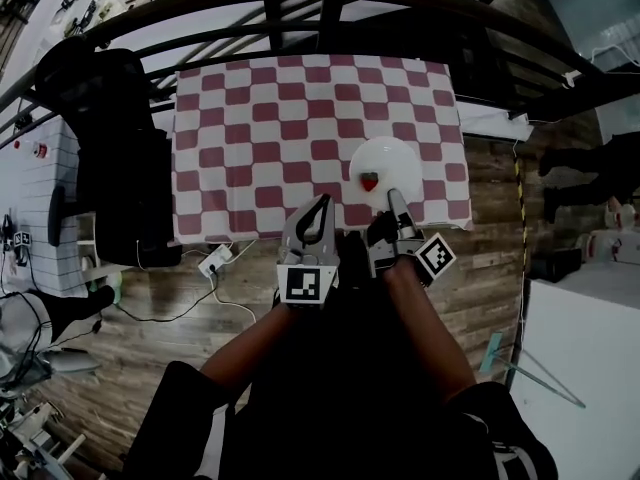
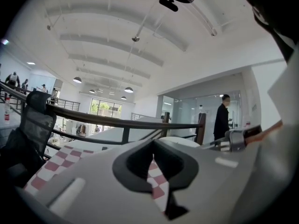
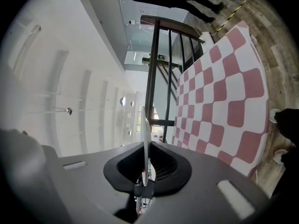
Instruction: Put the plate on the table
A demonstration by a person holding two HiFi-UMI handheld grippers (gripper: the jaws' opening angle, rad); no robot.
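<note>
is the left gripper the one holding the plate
No, the right gripper is shut on the near rim of the white plate, while the left gripper has nothing between its jaws.

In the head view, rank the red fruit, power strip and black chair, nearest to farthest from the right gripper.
1. Red fruit, on the plate beside the right gripper.
2. Power strip, on the floor, lower left.
3. Black chair, far left.
</note>
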